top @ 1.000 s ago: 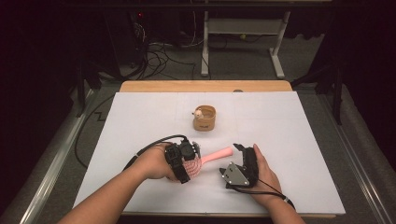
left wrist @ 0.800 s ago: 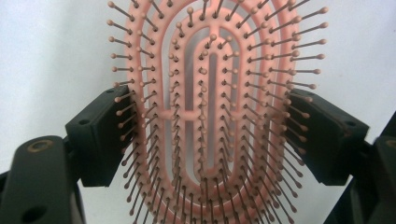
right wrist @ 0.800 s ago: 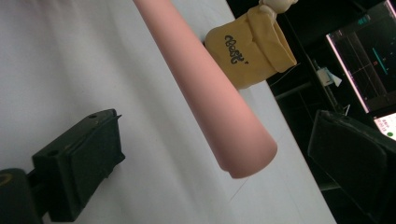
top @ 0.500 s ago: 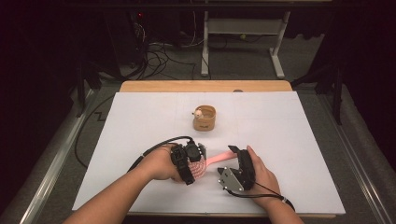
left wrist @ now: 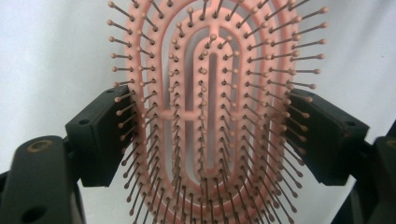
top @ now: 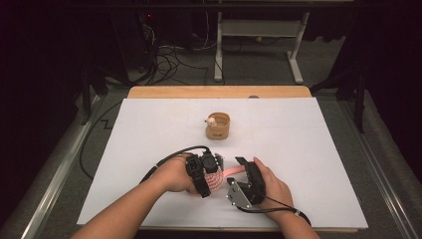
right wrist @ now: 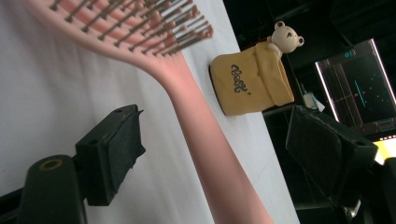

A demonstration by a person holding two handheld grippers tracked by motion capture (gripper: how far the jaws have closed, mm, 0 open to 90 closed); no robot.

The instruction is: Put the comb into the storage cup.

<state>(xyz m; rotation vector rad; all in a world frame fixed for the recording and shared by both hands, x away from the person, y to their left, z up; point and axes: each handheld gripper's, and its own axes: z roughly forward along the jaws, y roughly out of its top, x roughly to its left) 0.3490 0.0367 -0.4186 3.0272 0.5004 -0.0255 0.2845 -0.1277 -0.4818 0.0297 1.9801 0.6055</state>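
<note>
Left gripper view looks straight onto the bristle face of the pink hairbrush (left wrist: 212,112), whose head sits between the two black jaws with both pads pressed in among the outer bristles, so the left gripper (top: 205,174) has the brush head clamped from its two long sides. In the right gripper view the brush handle (right wrist: 210,154) runs up between that gripper's jaws, which stand wide on either side of it without touching.

The step in hand looks like a handover, or a second grip on the handle. To do it well, the right gripper (top: 246,181) should centre the handle between its pads and close squarely across its width, taking it partway along and not at the tapering neck near the bristles. The left should hold firm until the handle is pinched, since its pads bear partly on springy bristles and the head could twist.

From the high view, both forearms come in low over the near edge of the desk (top: 308,149), hands close together, the left gripper tilted over the brush head and the right just beside it, rolled onto its side. Ahead of both grippers, well apart, stands a small tan cup with a bear figure (top: 218,125).
</note>
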